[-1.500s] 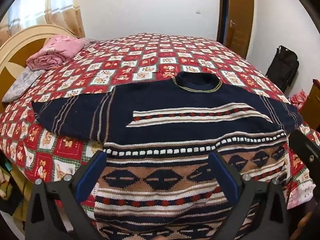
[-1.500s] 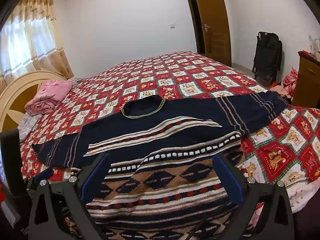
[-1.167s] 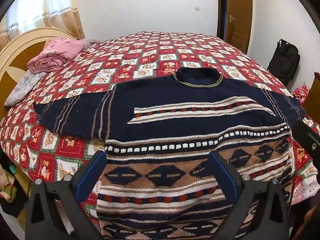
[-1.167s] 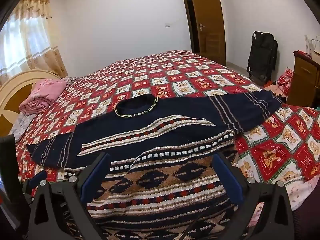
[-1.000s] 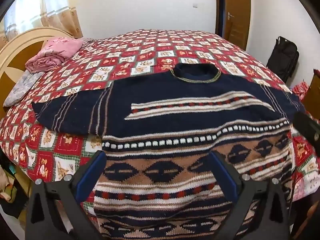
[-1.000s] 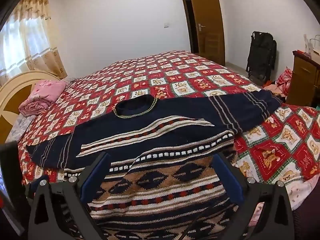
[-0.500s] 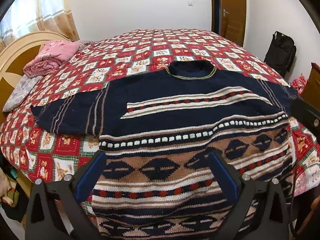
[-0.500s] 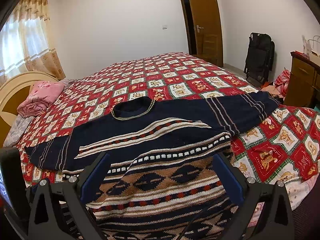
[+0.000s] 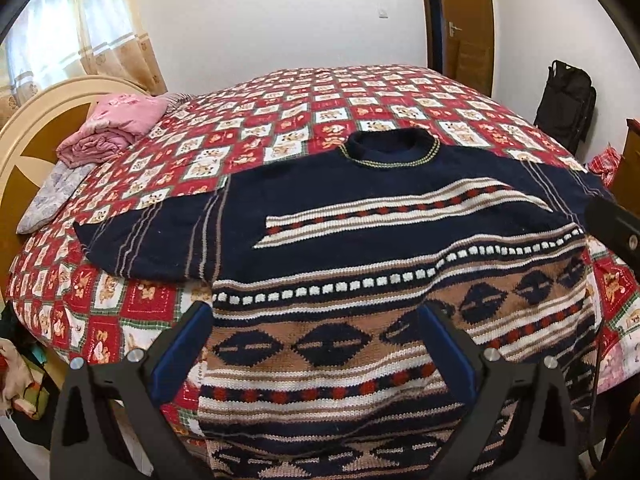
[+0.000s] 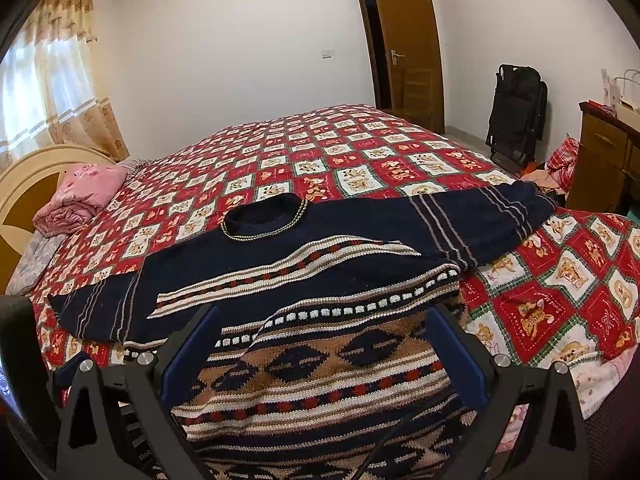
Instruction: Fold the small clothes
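Note:
A navy knitted sweater (image 9: 360, 240) with tan, white and red patterned bands lies flat on the bed, collar at the far side, both sleeves spread out; its hem hangs over the near edge. It also shows in the right wrist view (image 10: 320, 280). My left gripper (image 9: 316, 320) is open and empty above the sweater's lower left part. My right gripper (image 10: 320, 324) is open and empty above the lower right part. The right gripper's body shows at the right edge of the left wrist view (image 9: 612, 228).
The bed carries a red checked quilt (image 10: 360, 152). A folded pink blanket (image 9: 116, 120) lies by the cream headboard (image 9: 24, 136) at the left. A black bag (image 10: 516, 108), a wooden door (image 10: 408, 44) and a wooden cabinet (image 10: 604, 160) stand to the right.
Both grippers have drifted slightly, so the sweater sits a little differently in view. Both stay open. The sweater has not moved.

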{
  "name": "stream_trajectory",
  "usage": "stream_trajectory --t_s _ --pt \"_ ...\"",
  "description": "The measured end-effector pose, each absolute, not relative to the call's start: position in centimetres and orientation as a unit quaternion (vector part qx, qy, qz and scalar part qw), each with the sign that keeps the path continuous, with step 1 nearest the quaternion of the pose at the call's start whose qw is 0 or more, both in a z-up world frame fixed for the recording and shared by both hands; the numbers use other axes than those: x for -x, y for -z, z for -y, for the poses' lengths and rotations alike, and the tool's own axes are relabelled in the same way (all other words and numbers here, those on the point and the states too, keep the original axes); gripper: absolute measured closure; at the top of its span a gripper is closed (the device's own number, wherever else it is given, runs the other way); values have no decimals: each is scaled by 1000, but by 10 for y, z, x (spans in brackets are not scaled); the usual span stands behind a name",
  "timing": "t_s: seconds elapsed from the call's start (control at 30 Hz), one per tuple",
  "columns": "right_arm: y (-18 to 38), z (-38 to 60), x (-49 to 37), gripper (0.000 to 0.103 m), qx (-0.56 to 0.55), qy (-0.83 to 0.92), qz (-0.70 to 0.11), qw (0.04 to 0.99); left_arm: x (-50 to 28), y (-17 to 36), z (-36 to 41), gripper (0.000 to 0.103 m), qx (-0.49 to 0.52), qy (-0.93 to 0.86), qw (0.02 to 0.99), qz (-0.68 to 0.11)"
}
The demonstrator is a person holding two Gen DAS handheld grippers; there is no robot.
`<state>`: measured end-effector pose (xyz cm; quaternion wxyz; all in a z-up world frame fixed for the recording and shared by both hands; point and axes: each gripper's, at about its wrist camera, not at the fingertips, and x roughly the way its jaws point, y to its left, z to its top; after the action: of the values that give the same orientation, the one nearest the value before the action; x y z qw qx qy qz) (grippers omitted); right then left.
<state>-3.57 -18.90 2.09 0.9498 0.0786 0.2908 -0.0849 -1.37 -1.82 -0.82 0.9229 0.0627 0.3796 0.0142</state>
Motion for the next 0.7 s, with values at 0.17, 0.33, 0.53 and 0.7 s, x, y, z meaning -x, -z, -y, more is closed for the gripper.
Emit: stream_trajectory --t_s 0.17,0.33,0.53,0.7 --pt "-20 189 36 1 -78 86 -293 949 14 6 17 0 -64 -18 925 -373" --pt "-20 188 36 1 -77 87 -294 949 14 6 17 0 -57 -10 926 -374" --pt "-17 188 33 1 -74 91 -302 946 13 7 15 0 -44 -11 924 -381" --pt "-16 188 32 1 -75 92 -305 945 14 7 15 0 -43 -9 924 -380"
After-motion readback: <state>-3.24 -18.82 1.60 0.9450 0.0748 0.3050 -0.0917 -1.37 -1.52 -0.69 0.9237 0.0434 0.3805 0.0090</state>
